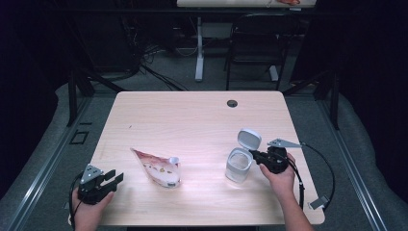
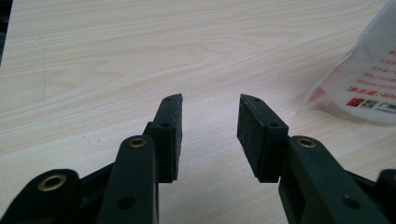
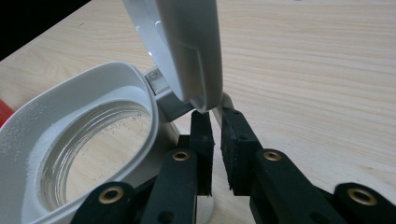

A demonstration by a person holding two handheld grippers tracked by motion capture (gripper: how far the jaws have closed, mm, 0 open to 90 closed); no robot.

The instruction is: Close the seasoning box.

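Note:
A clear container with a white rim stands on the table's right half, its hinged white lid tipped up and open. In the right gripper view the container looks empty, with the lid raised above it. My right gripper is shut on the thin white handle at the container's hinge side. A flat plastic pouch with red print lies left of centre. My left gripper stands open near the front left corner, nothing between its jaws, with the pouch off to its right.
The wooden table has a small round cable hole near its far edge. A black chair and a white desk leg stand on the floor beyond the table.

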